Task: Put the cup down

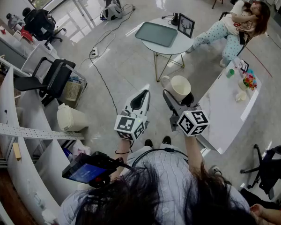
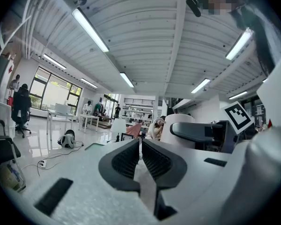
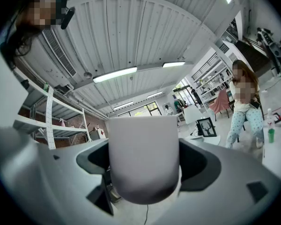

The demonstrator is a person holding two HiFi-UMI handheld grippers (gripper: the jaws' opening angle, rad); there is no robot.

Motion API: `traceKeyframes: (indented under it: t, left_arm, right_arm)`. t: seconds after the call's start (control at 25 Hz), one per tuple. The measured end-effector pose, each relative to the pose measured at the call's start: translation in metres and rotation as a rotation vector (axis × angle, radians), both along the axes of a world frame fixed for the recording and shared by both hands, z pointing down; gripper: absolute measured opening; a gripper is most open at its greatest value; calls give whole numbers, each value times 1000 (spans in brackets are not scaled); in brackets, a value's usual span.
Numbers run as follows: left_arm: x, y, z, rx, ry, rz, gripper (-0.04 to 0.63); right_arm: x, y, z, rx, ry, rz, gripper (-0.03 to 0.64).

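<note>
Okay, saw white shelves (image 1: pixel 18 139) along far left of head view, with black office chair (image 1: pixel 49 78) and white jug (image 1: pixel 70 118) on grey floor (image 1: pixel 131 64) just beside them. Spotted dark tablet (image 1: pixel 86 171) low down, near person's chest. Found left gripper (image 1: pixel 143 95) up at mid-frame, marker cube toward camera, well apart from any table. Checked left gripper view: fingers (image 2: pixel 124 161) pressed together tip to tip, gripping nothing. Noted right gripper (image 1: pixel 178 97) just beside left one, touching neither it nor furniture. Found white cup (image 1: pixel 180 86) clamped between right fingers, one on each side of cup wall, spread wide. Saw cup held in air, mouth facing head camera, handle toward left, over floor between round table (image 1: pixel 180 45) and long white table (image 1: pixel 222 121), resting on neither. Confirmed in right gripper view: cup body filling gap between both fingers, rounded base nearest lens. Logged grey tray (image 1: pixel 155 33) and picture frame (image 1: pixel 186 25) on round table. Logged small items (image 1: pixel 243 81) at far end of long table, too small to name. Saw seated person (image 1: pixel 234 25) at top right, legs stretched toward round table, and dark chair (image 1: pixel 271 168) at lower right.
</note>
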State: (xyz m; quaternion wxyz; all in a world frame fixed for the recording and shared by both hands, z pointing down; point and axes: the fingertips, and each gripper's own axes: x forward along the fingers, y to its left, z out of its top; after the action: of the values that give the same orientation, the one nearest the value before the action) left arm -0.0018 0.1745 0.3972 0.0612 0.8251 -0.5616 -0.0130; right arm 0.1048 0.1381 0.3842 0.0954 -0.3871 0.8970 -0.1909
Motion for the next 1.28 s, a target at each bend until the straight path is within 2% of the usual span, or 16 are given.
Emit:
traceKeyframes:
  t: [0.48,0.76,1.28]
  left_arm:
    - [-5,3,2,-9,11,18,17]
    - [-9,-1,0,-12,34,7,17]
    - [5,-33,6,-20,26,-19,17]
  right_arm:
    - [-21,7,-9,20,-1,-11,400]
    - [-28,2,-18,38,-51,-46,400]
    - [-17,-24,-12,49,-44,-85,400]
